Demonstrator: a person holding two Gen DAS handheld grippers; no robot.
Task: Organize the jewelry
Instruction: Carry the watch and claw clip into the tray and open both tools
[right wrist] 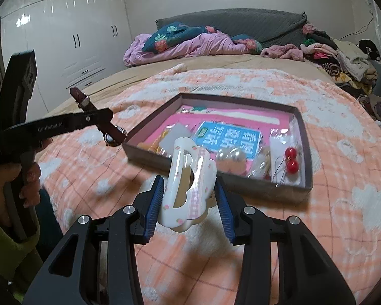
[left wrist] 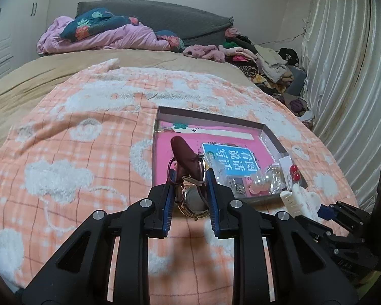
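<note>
So, scene: both grippers are loaded and held over the orange checked blanket [right wrist: 330, 228] on the bed, just short of the near wall of the shallow box [right wrist: 307, 137].
Left gripper [left wrist: 189, 178]: pinching a wristwatch [left wrist: 194, 200], fingers pressed against its sides; the dark red strap [left wrist: 184, 152] sticks up past the tips, face tilted toward the camera. Held by the case, probably so the loose strap doesn't slip out.
Left gripper, side view: in the right wrist view the watch [right wrist: 115, 137] hangs off the fingertips just beside the box's left corner, above the blanket and not inside yet.
Right gripper [right wrist: 190, 193]: closed on a white hair claw clip [right wrist: 188, 190] with small pink print, held upright by its broad sides; also outside the box, near the front wall.
Box contents: blue printed card [right wrist: 227, 138], red bead earrings [right wrist: 290, 160] at the right end, pearly pieces [right wrist: 232, 156] in the middle, some clear packets. Left near corner looks freest.
Why the box: likely the collecting tray, so everything is headed there.
Stage: judged mid-task, two items carried but not yet dropped in.
Risk: the watch may swing on release.
</note>
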